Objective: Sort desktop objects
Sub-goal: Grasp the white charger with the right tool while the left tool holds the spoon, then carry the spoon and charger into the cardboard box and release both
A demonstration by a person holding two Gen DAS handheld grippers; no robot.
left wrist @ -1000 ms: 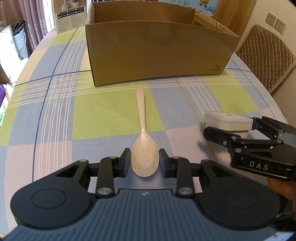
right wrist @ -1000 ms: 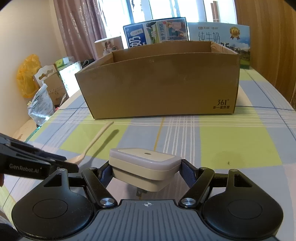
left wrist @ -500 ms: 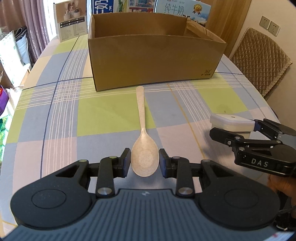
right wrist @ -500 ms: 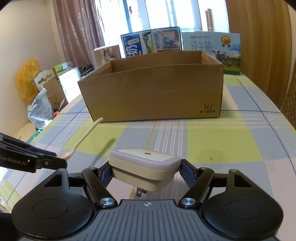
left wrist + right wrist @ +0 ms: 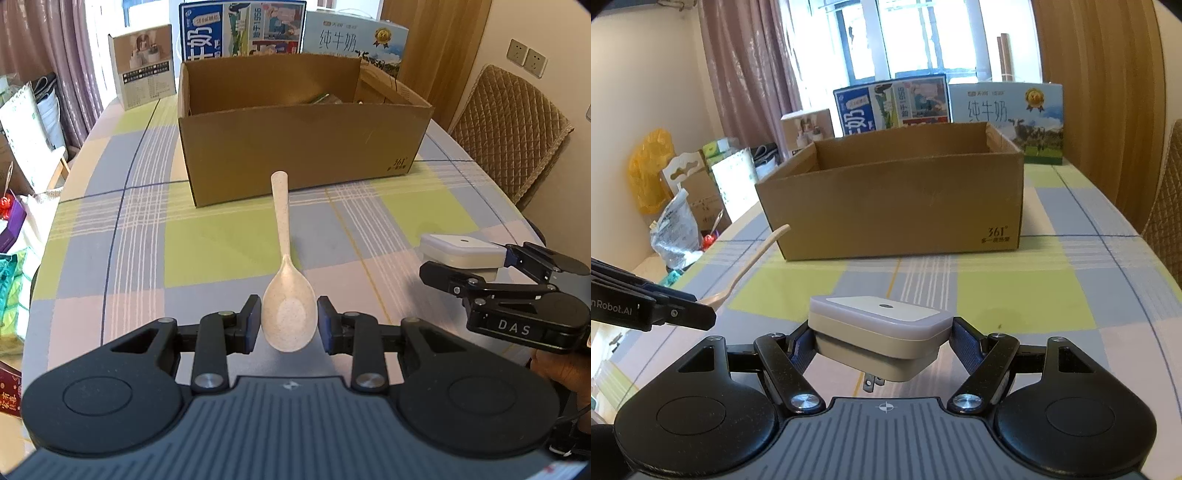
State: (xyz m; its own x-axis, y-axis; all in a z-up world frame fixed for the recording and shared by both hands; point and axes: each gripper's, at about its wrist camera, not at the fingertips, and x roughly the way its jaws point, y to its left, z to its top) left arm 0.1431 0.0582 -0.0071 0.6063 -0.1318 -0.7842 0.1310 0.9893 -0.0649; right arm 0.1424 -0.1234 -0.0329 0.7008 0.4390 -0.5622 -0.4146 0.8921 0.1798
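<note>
Spoon (image 5: 288, 314) pinched by its bowl in the left gripper (image 5: 289, 320), centre frame; right gripper (image 5: 882, 341) clamps the plug-in night light (image 5: 877, 334), cardboard box (image 5: 897, 199) beyond.

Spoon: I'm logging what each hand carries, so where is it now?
In the left wrist view the spoon sits bowl-first in the left tongs, handle toward the cardboard box.

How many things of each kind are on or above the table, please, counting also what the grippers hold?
Spoon: 1
Plug-in night light: 1
Open cardboard box: 1
Printed cartons behind the box: 3
Total: 6
</note>
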